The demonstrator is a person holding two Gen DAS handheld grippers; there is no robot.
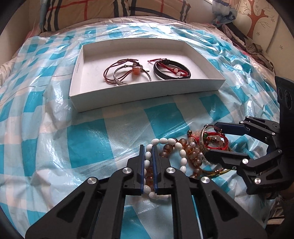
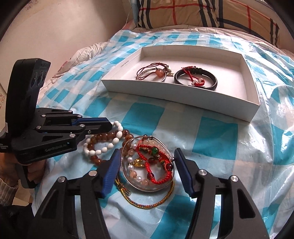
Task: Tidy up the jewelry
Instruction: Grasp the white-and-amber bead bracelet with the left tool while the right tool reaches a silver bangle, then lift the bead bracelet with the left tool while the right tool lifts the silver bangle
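My left gripper (image 1: pixel 148 149) is shut on a white bead bracelet (image 1: pixel 181 154) that lies on the blue-checked plastic sheet, tangled with an amber bead bracelet (image 1: pixel 191 147). The right wrist view shows that left gripper (image 2: pixel 110 126) from the side, its fingers together over the white beads (image 2: pixel 117 135). My right gripper (image 2: pixel 147 151) is open astride a silver bangle (image 2: pixel 128 176). One pad sits at the bangle's rim and the other is a small gap off it. A red cord bracelet (image 2: pixel 156 165) and pearl beads lie inside the bangle. The white tray (image 1: pixel 147 99) behind holds several bracelets.
A gold braided cord (image 2: pixel 147 205) lies under the bangle's near side. The tray (image 2: pixel 174 95) holds a black braided bracelet (image 2: pixel 213 82) and a brown cord one (image 2: pixel 145 70). Plaid pillows (image 2: pixel 183 12) line the far edge of the bed. Crumpled clothes (image 1: pixel 257 51) lie at far right.
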